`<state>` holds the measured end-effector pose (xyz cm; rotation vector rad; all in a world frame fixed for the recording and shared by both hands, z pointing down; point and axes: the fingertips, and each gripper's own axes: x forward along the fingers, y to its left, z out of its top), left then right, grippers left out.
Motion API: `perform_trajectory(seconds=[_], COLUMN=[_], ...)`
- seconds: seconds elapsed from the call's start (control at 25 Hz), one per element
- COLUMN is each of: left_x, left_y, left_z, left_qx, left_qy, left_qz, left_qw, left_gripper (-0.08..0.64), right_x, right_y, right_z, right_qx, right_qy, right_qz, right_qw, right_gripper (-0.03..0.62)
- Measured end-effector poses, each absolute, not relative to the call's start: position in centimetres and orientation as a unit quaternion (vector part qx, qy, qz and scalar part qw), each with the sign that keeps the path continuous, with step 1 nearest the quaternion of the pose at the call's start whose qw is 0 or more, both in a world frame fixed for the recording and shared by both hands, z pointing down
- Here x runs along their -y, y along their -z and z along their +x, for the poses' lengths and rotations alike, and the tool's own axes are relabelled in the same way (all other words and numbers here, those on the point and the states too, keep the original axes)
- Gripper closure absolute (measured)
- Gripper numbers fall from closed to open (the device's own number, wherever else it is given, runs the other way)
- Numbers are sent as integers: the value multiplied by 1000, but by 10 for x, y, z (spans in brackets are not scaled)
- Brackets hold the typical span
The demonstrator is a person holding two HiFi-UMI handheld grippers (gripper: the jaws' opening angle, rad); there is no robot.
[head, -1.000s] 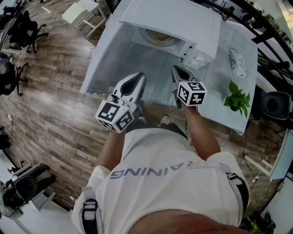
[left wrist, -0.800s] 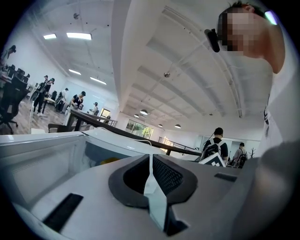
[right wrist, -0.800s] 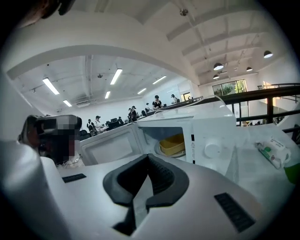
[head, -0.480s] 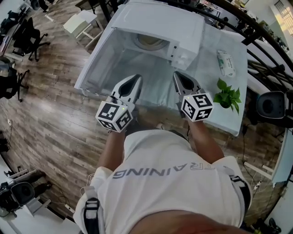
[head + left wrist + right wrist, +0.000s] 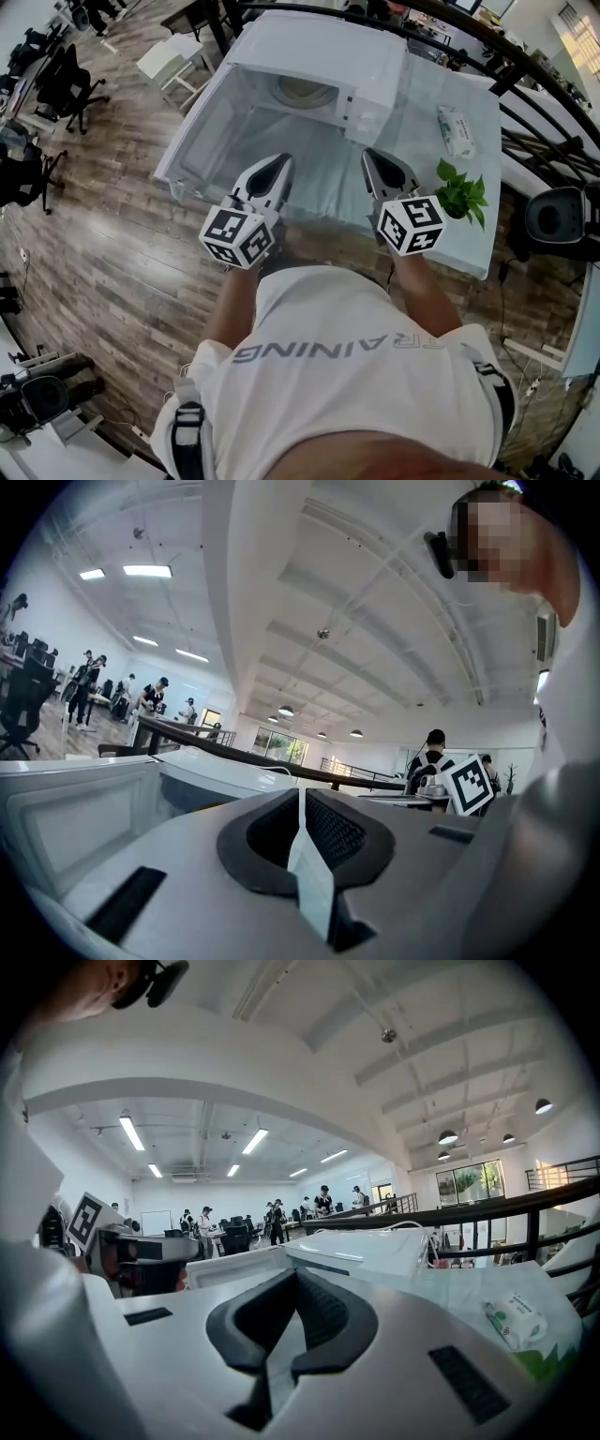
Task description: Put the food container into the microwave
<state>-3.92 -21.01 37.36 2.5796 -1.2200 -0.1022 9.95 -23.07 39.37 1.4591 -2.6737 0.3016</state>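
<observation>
Two grippers, left (image 5: 277, 167) and right (image 5: 379, 159), jaws together on nothing, hang before the open microwave (image 5: 328, 42). Its door (image 5: 202, 131) is swung left. A round pale shape (image 5: 305, 91) inside is likely the container, though I can't be sure. If so, push the door slowly at its free edge.

White microwave (image 5: 328, 42) stands with door (image 5: 211, 127) swung open; round container (image 5: 305, 91) sits upright inside the cavity.
</observation>
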Motion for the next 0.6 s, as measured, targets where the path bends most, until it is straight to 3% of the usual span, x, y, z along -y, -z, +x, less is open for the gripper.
perform_trajectory(seconds=[0.6], left_x=[200], left_y=[-385], left_z=[-48], left_qx=[434], left_qy=[28], left_qz=[887], left_qw=[157], left_gripper=[511], right_x=[222], right_y=[-402], right_z=[88], right_qx=[883], right_qy=[-98], right_qz=[458], right_qw=[44], right_gripper=[569])
